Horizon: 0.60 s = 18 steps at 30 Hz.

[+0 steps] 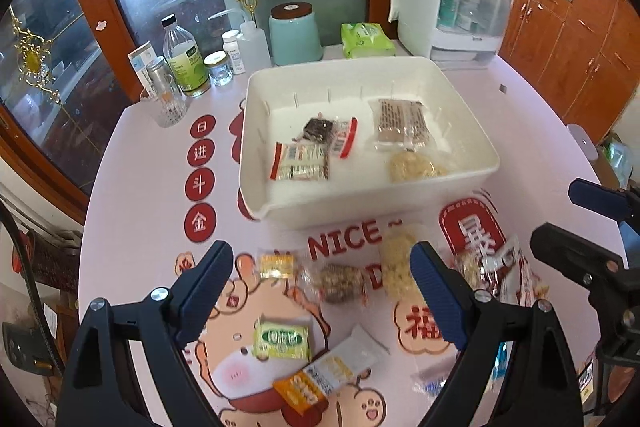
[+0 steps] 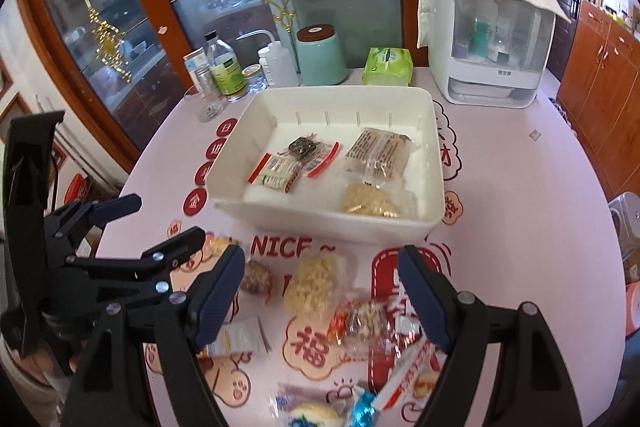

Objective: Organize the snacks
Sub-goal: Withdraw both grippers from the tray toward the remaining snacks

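Note:
A white plastic bin (image 1: 460, 187) (image 2: 400, 227) stands mid-table and holds several wrapped snacks, among them a brown bar pack (image 1: 400, 123) (image 2: 376, 151) and red-edged packets (image 1: 300, 161) (image 2: 276, 175). Loose snacks lie in front of it: a noodle cake (image 1: 396, 267) (image 2: 316, 279), a dark round snack (image 1: 340, 283) (image 2: 256, 279), a green packet (image 1: 282, 341) and an orange packet (image 1: 300, 389). My left gripper (image 1: 322, 291) is open above these. My right gripper (image 2: 322, 295) is open above the noodle cake and a red-wrapped snack (image 2: 364, 323).
Bottles and jars (image 1: 188, 63), a teal canister (image 1: 294, 35), a green tissue pack (image 1: 366, 39) and a white appliance (image 1: 452, 3) line the table's far edge. Glass cabinet doors stand behind. The pink printed tablecloth (image 1: 136, 227) covers the round table.

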Each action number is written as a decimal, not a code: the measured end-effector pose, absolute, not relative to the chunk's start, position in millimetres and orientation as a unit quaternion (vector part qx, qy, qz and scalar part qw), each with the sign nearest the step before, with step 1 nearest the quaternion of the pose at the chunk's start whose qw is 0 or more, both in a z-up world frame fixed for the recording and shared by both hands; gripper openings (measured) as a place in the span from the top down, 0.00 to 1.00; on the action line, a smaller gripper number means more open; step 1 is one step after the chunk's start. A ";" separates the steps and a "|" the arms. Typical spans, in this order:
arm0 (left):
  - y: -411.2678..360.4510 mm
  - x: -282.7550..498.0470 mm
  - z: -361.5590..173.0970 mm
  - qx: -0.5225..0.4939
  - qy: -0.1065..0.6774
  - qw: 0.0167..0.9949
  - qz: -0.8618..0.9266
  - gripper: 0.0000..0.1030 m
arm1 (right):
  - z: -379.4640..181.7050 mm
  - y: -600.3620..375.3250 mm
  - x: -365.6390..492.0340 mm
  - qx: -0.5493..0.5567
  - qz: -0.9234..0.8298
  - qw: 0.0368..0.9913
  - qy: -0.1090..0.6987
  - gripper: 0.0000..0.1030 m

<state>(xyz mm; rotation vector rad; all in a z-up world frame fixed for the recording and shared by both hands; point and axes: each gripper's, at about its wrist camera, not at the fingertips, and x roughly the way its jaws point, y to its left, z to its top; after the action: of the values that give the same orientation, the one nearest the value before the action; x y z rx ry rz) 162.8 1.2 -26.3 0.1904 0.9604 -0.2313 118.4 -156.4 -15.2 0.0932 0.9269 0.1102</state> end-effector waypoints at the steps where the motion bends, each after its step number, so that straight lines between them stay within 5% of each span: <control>1: 2.0 155.4 -28.5 0.093 0.461 0.875 -0.114 0.13 | -16.2 -155.5 112.8 0.043 0.059 0.892 0.447 0.23; 18: 45.6 83.9 -126.7 0.124 0.534 0.825 -0.140 0.13 | -96.3 -138.8 25.6 -0.041 0.135 0.855 0.499 0.23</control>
<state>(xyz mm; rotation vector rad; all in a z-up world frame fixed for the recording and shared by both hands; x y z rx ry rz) 83.9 45.6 -126.7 0.2638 1.1341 -0.2977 25.6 -138.8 -96.3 -0.0863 1.0487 0.2848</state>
